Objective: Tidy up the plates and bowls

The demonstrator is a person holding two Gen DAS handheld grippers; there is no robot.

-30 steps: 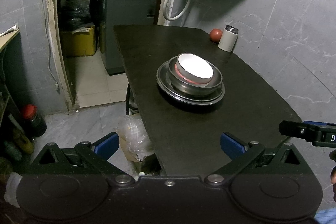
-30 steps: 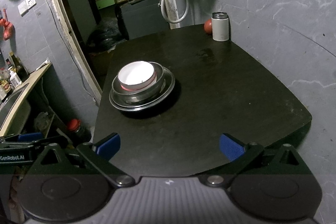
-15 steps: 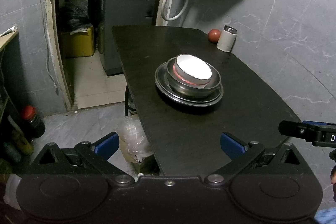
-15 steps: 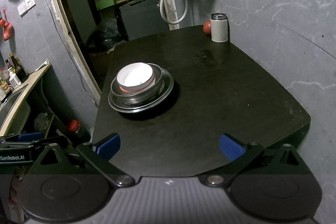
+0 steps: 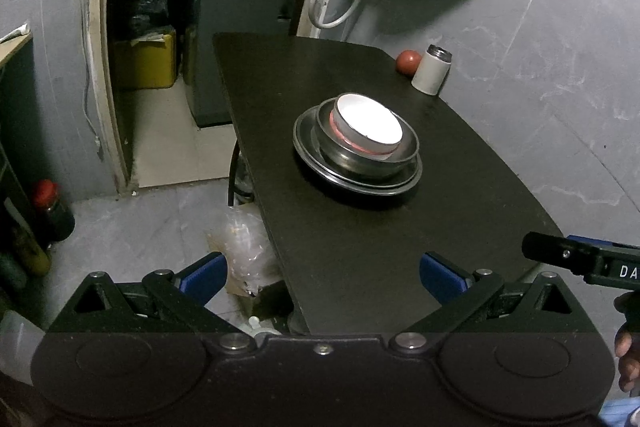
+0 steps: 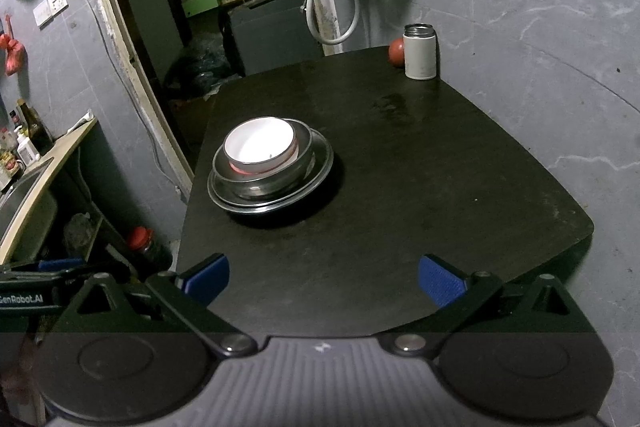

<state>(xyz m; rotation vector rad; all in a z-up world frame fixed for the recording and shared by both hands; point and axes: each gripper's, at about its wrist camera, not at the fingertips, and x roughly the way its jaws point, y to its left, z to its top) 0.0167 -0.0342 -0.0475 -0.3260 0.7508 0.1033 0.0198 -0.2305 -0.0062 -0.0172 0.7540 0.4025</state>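
**Plates and bowls sit nested in one stack near the table's left edge**

Plates and bowls are already gathered into a single pile on the dark table [image 6: 420, 187]: a wide steel plate [image 6: 316, 173] at the bottom, a steel bowl [image 6: 260, 187] resting in it, and a white bowl [image 6: 260, 145] with a pinkish-red band low on its wall sitting inside the steel one. The stack stands toward the left side of the table, well apart from the white canister [image 6: 419, 51] and the red ball [image 6: 397, 51] at the far corner.

Both tongs hang back over the near edge. The left gripper [image 5: 322, 273] has its jaws spread wide with nothing between them; the right gripper [image 6: 324, 279] is likewise spread and empty. Neither touches the stack.

Judging by looks, the steel pieces are stiff, fairly light and slick, so a pinch on a smooth wall could slide. The white bowl seems ceramic or melamine; if ceramic it is heavier and would chip if knocked against the steel. The sensible hold is the rim: one finger inside, one outside, on the white bowl's near wall [image 5: 362, 143], lifted straight up so it does not drag the steel bowl along. The plate's rim lies low against the table, which would make it the hardest piece to get a finger under.
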